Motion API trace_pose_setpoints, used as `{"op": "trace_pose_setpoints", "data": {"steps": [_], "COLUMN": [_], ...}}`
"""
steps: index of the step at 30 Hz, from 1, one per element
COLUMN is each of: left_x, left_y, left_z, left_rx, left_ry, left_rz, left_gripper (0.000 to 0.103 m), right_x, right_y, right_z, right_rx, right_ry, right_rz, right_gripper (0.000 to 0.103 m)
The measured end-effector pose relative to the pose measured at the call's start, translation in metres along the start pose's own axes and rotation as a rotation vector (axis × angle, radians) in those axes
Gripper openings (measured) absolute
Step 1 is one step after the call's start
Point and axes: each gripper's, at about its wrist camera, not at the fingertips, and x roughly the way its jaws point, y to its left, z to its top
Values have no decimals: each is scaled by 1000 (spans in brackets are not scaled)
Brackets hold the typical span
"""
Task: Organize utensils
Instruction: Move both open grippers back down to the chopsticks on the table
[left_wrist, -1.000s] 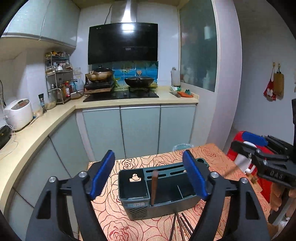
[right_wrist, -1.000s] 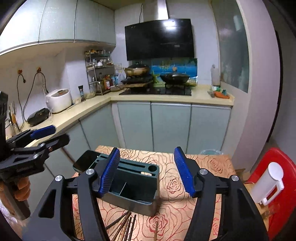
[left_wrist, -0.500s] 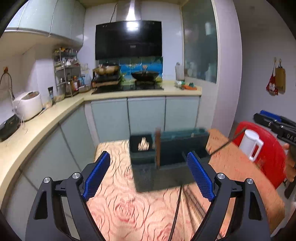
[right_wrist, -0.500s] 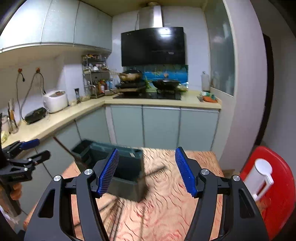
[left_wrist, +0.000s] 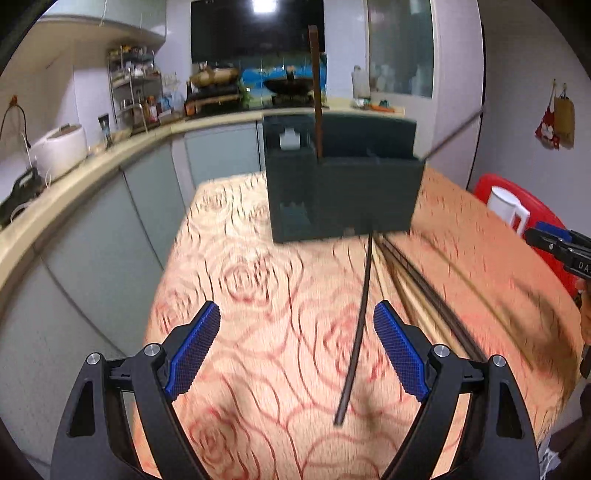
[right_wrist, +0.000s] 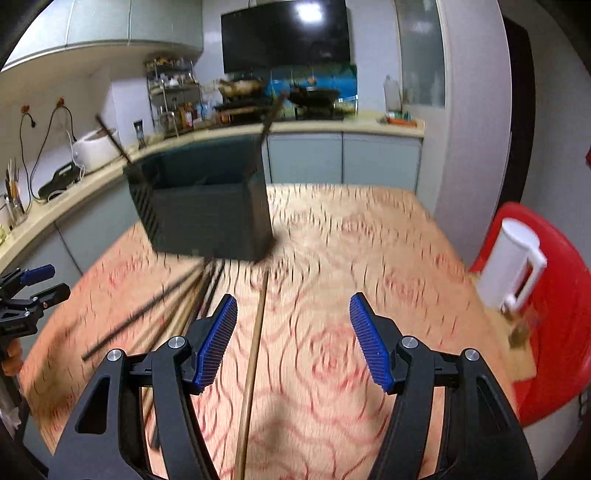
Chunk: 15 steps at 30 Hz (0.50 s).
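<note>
A dark green utensil holder (left_wrist: 343, 177) stands on the rose-patterned table (left_wrist: 258, 295), with a brown stick (left_wrist: 316, 88) upright in it and a thin one leaning out to its right. It also shows in the right wrist view (right_wrist: 207, 206). Several chopsticks lie in front of it: a dark one (left_wrist: 356, 325) between my left fingers, a light wooden one (right_wrist: 253, 354) and a dark bundle (right_wrist: 155, 310). My left gripper (left_wrist: 295, 354) is open and empty, low over the table. My right gripper (right_wrist: 291, 339) is open and empty too. Both views are blurred.
A red stool (right_wrist: 546, 295) with a white jug (right_wrist: 513, 266) stands right of the table. Kitchen counter and cabinets (left_wrist: 110, 192) run along the left and back. The other gripper shows at each view's edge (left_wrist: 561, 247) (right_wrist: 26, 299).
Both grippers have dropped and pulled back toward the near table edge; the holder now looks higher and farther. More of the loose chopsticks have come into view. Both stay open.
</note>
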Motion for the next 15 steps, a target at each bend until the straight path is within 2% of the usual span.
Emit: {"op": "trace_pose_setpoints", "data": {"steps": [5, 12, 15], "left_x": [5, 13, 17], "left_y": [-5, -20, -23], "left_z": [-30, -51, -54], "left_rx": [5, 45, 54], "left_ry": [55, 102, 116], "left_rz": [-21, -66, -79], "left_gripper": [82, 81, 65], "right_x": [-4, -12, -14], "right_y": [6, 13, 13], "right_z": [-29, -52, -56], "right_rx": [-3, 8, 13], "right_ry": [40, 69, 69], "right_rz": [17, 33, 29], "right_gripper": [62, 62, 62]}}
